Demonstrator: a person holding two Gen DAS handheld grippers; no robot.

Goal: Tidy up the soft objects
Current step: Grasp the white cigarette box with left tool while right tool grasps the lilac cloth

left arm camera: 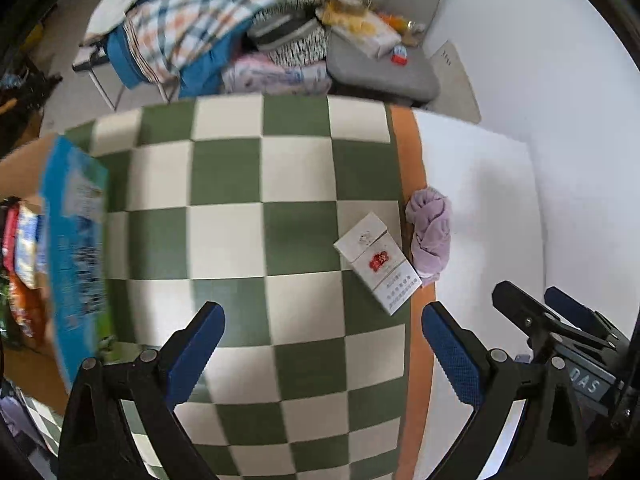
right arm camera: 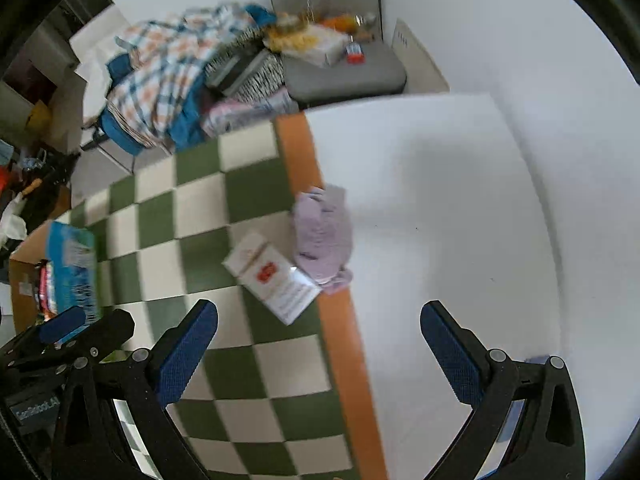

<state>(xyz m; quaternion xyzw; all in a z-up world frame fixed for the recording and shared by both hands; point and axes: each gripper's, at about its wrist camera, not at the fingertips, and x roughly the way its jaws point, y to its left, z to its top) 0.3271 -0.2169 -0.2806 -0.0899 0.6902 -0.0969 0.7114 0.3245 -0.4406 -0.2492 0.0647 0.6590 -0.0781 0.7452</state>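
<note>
1. Your left gripper [left arm camera: 322, 344] and right gripper [right arm camera: 318, 338] both hang with fingers spread wide, holding and touching nothing.
2. Ahead you have one white cigarette pack [left arm camera: 378, 264] on the checkered cloth [left arm camera: 228, 240].
3. One crumpled lilac cloth [right arm camera: 322, 236] lies just beside it, straddling the orange strip [right arm camera: 298, 148] and white surface [right arm camera: 440, 200].

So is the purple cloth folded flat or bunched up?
Bunched up: the purple cloth lies in a twisted, crumpled heap beside the cigarette pack, not spread.

Lilac cloth [left arm camera: 430, 236], green-white checked tablecloth [left arm camera: 228, 240]
</note>
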